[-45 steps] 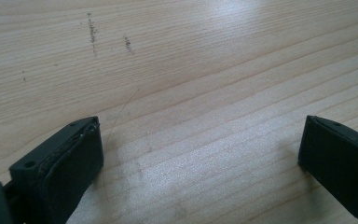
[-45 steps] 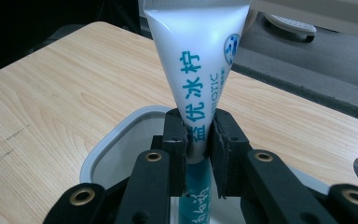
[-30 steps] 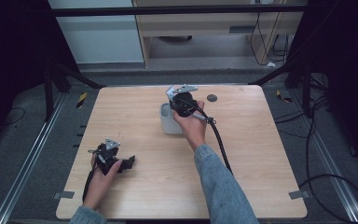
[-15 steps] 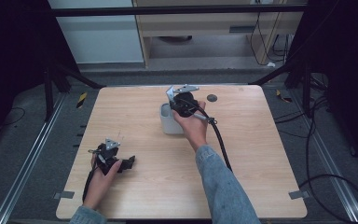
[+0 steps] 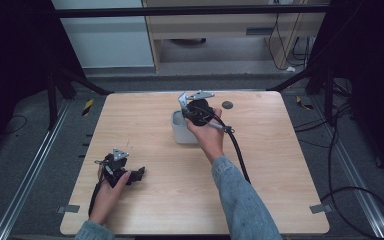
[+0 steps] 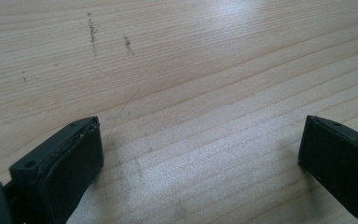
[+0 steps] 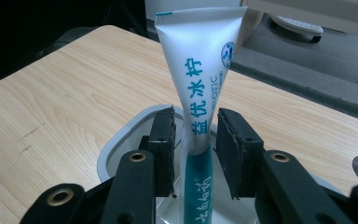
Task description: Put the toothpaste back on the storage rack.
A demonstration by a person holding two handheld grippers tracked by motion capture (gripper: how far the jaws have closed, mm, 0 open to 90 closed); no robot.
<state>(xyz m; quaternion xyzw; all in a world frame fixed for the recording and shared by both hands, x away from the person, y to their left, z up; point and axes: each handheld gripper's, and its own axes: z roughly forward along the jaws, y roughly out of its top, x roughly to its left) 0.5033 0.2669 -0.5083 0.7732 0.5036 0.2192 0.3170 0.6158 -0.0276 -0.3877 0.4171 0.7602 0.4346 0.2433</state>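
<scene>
We are holding right gripper (image 7: 195, 140) over grey cup (image 7: 121, 144) at far middle of surface (image 5: 280, 165). Toothpaste tube (image 7: 200, 70) is standing upright in cup, between jaws; jaws have just been opening, pads now sitting slightly off tube. We are resting left gripper (image 6: 200, 154) on near-left surface, jaws gaping wide, holding nothing.

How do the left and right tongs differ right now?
The left tongs stand wide apart over bare table with nothing between them. The right tongs, just opening, flank a toothpaste tube standing in a grey cup, small gaps showing at both pads. Both have black padded jaws.
</scene>
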